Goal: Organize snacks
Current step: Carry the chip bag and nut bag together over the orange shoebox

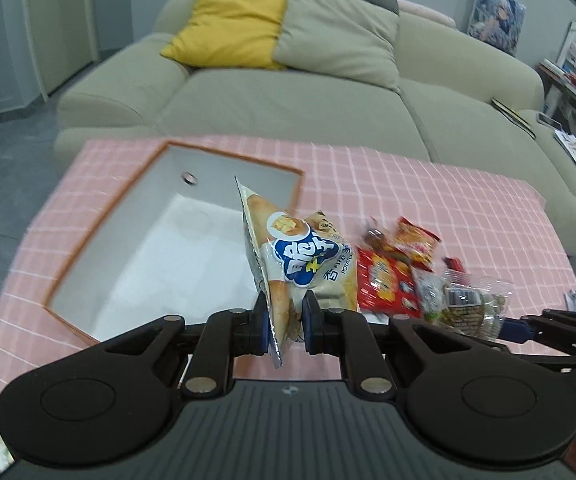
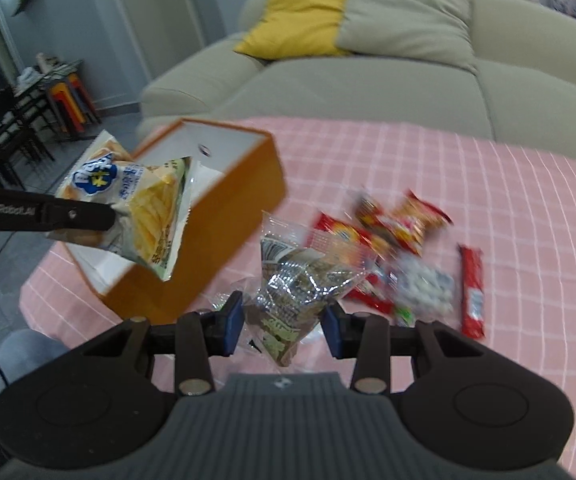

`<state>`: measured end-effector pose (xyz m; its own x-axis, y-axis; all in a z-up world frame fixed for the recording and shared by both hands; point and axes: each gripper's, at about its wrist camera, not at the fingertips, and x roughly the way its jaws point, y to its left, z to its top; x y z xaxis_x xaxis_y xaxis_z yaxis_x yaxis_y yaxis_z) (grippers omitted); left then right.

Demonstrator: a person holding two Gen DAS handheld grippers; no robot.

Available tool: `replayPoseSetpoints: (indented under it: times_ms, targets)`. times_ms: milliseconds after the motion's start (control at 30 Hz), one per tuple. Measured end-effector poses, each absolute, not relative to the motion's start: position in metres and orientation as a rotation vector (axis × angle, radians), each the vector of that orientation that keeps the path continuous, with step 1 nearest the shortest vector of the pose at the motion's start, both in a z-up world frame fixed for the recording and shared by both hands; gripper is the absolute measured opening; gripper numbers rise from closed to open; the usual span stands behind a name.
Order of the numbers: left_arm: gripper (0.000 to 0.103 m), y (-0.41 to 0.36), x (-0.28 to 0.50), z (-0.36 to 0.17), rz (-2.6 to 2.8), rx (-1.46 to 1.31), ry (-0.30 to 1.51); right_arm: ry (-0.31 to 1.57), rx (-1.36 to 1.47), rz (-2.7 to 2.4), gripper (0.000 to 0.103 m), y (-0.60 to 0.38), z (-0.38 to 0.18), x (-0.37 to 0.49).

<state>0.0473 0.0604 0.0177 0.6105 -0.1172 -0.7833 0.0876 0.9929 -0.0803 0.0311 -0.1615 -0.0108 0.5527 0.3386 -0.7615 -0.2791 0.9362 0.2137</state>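
Chip bag (image 1: 304, 264): cream and yellow foil pouch with a blue cloud-shaped logo and pictured potato chips, silver inside at the crimped seam. Judged very light, air-filled and crushable, slick on its faces; best taken by the flat seam or a corner, as now, so the contents are not crushed. It hangs clear of the worktop, pinched at its lower edge in the left tool (image 1: 284, 320), whose jaws stand narrow on the foil, just beside the box's (image 1: 88, 236) near right corner. Clear pack (image 2: 292, 300): transparent crinkled wrapper over small dark and green-printed pieces, likely light, soft and noisy, prone to slip; gripped across its bunched middle by the right tool (image 2: 282, 328), jaws partly closed on it, lifted above the cloth (image 2: 488, 200). Box: orange outside, white-lined, open-topped, nothing in the part that shows, at the worktop's left. Remaining snacks: red packets (image 2: 384, 232) in a loose pile and a red bar (image 2: 473, 292) a little apart, all lying on the pink checked cloth right of the box, blurred. Beyond: beige sofa (image 1: 288, 100) with a yellow cushion (image 1: 228, 24).
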Motion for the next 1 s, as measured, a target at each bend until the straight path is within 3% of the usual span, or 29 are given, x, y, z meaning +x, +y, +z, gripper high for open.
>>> replayPoseSetpoints:
  times_ms: [500, 1000]
  targets:
    - [0.017, 0.143, 0.076, 0.037, 0.012, -0.014, 0.887, 0.836, -0.031, 0.592, 0.038, -0.052, 0.034, 0.064]
    - [0.017, 0.181, 0.127, -0.022, 0.023, 0.099, 1.136, 0.963, -0.309, 0.705, 0.038, 0.057, -0.027, 0.132]
